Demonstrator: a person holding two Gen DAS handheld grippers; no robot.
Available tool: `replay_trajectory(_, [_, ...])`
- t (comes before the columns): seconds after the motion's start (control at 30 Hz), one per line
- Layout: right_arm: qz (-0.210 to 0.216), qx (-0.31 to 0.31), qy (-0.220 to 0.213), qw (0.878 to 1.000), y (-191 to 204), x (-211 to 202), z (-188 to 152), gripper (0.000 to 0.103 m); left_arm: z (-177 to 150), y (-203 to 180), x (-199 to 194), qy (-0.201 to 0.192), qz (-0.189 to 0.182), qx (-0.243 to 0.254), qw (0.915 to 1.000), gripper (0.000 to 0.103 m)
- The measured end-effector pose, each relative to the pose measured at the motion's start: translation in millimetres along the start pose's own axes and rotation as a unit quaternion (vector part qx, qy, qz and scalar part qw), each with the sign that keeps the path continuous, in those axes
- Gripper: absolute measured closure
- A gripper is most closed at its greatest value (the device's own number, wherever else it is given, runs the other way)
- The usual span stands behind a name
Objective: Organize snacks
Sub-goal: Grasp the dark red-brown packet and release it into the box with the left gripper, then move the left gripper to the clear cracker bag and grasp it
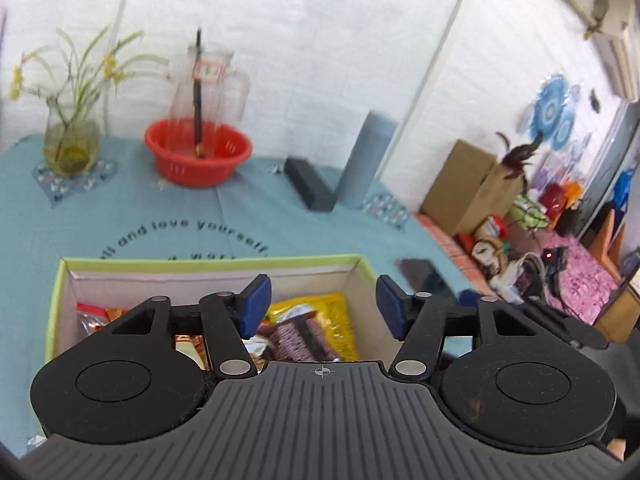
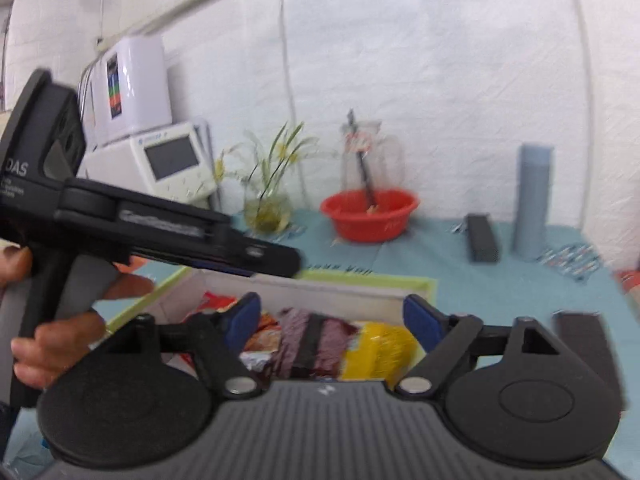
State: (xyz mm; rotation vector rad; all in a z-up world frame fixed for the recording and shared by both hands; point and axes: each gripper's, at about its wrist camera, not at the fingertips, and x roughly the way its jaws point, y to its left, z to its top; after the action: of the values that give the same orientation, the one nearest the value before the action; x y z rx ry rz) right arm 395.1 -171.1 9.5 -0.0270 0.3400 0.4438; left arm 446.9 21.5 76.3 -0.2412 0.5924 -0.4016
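A green-rimmed cardboard box (image 1: 212, 262) sits on the blue tablecloth and holds several snack packets: a yellow one (image 1: 338, 320), a purple one (image 1: 298, 340) and red-orange ones (image 1: 100, 316). My left gripper (image 1: 322, 304) is open and empty, hovering above the box's right part. In the right wrist view the same box (image 2: 360, 280) holds the purple packet (image 2: 316, 344) and the yellow packet (image 2: 380, 348). My right gripper (image 2: 332, 320) is open and empty above them. The left gripper's body (image 2: 160, 224) reaches over the box from the left, held by a hand.
A red basket (image 1: 198, 152) with a clear jug behind it, a glass vase of flowers (image 1: 72, 144), a black case (image 1: 308, 184) and a grey-blue cylinder (image 1: 366, 160) stand at the table's back. A dark flat object (image 2: 584, 344) lies right of the box. Cartons and clutter lie past the table's right edge.
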Motion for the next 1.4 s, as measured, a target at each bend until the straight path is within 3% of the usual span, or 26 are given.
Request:
replay_trajectory(0.1, [-0.042,0.006,-0.014,0.999,-23.7,-47.1,-11.8,0.010,-12.5,-25.5,-18.3,-0.010,-0.021,0.025,0.9994,0.048])
replay_trajectory(0.3, [-0.073,0.081,0.015,0.994,-49.7,-109.0,-75.2,0.010,-60.0,-85.6,-9.8,0.045,-0.078,0.055,0.9944,0.047])
replay_trajectory(0.43, [-0.071,0.121,0.048,0.989,-53.7,-120.8,-115.4,0.010,-94.8,-114.5,11.9,0.103,-0.075,0.068,0.9895,0.050])
replay_trajectory(0.53, [-0.041,0.150,0.062,0.986,-50.1,-122.5,-133.8,0.010,-115.9,-117.3,22.2,0.132,-0.052,0.063,0.9879,0.052])
replay_trajectory(0.73, [0.035,0.144,0.076,0.986,-22.7,-106.3,-139.5,0.010,-117.0,-100.6,39.3,0.147,-0.009,0.039,0.9884,0.048])
replay_trajectory(0.93, [0.023,0.138,0.116,0.983,-17.5,-73.0,-137.8,0.009,-126.1,-87.1,65.7,0.188,-0.012,0.033,0.9816,0.048])
replay_trajectory(1.03, [0.021,0.124,0.125,0.984,-6.6,-71.8,-134.0,0.009,-129.1,-82.5,59.5,0.198,-0.032,0.007,0.9797,0.058])
replay_trajectory(1.23, [0.007,0.112,0.121,0.986,19.7,-116.3,-138.1,0.009,-149.3,-101.5,17.0,0.190,-0.044,0.016,0.9807,0.059])
replay_trajectory(1.4, [-0.018,0.126,0.106,0.986,35.3,-174.5,-159.2,0.009,-187.0,-123.8,-27.5,0.193,-0.071,0.005,0.9786,0.050])
